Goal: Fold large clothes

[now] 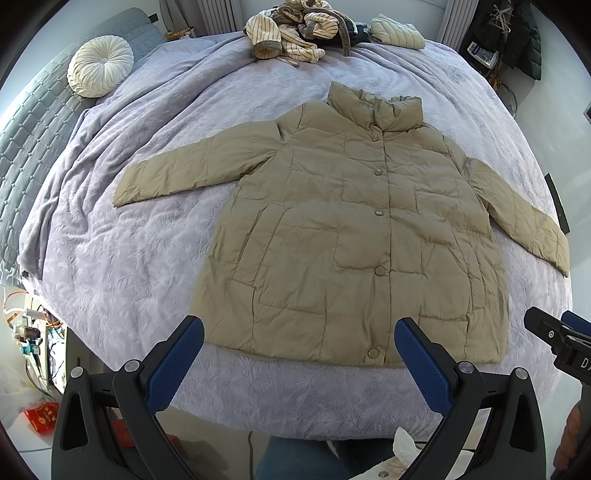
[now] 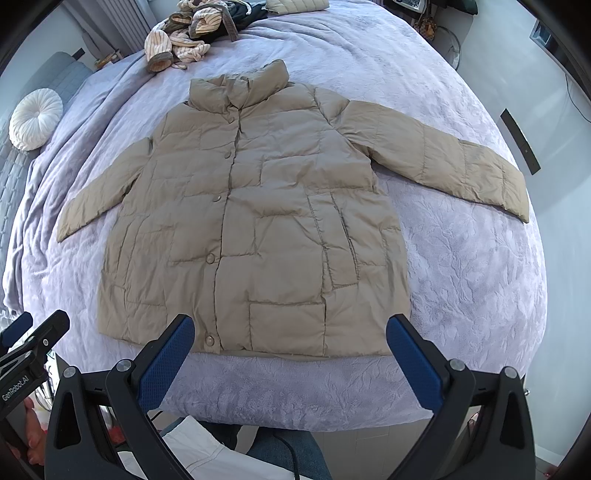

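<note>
The tan jacket (image 1: pixel 354 236) lies flat and buttoned on the bed (image 1: pixel 147 258). Both the left gripper (image 1: pixel 299 350) and right gripper (image 2: pixel 290 343) hover wide apart, empty. It looks puffy, light and slippery; a sleeve cuff (image 2: pixel 513 192) seems the best place to pinch.

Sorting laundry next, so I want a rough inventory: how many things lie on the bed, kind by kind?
Beige puffer jacket, spread flat: 1
Heap of striped clothes, pieces not separable: 1
Folded pale quilted garment: 1
Round white cushion: 1
Total: 4
</note>
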`<state>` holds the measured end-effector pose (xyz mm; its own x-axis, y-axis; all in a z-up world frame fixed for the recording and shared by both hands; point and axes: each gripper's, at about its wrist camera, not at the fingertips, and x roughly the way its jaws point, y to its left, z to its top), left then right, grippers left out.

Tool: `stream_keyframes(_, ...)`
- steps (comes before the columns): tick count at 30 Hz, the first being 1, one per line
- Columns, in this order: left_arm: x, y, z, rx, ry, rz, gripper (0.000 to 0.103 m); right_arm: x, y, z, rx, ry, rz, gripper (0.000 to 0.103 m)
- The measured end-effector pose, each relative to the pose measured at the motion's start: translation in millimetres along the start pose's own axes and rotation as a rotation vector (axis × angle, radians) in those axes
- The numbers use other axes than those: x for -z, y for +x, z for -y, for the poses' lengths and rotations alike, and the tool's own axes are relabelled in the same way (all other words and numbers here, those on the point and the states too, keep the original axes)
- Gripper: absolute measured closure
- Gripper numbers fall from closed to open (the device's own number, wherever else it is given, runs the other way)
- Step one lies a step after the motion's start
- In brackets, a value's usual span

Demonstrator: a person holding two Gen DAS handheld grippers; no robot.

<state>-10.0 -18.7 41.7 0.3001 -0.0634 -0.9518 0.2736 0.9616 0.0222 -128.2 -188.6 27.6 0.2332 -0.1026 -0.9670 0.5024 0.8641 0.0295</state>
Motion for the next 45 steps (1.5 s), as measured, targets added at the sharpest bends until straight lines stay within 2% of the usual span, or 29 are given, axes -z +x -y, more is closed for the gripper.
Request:
stream_keyframes(38, 3.6, -2.4, 0.0, 0.0, -0.003, 0.002, 0.0, -2.5, 2.5, 2.4, -0.002, 0.001, 0.0, 0.0)
stream_keyframes(45, 5.2, -6.1, -0.8, -0.005, -0.007, 0.007, 0.0, -16.3, 13.1, 15.1, -0.002, 0.002, 0.0, 0.0)
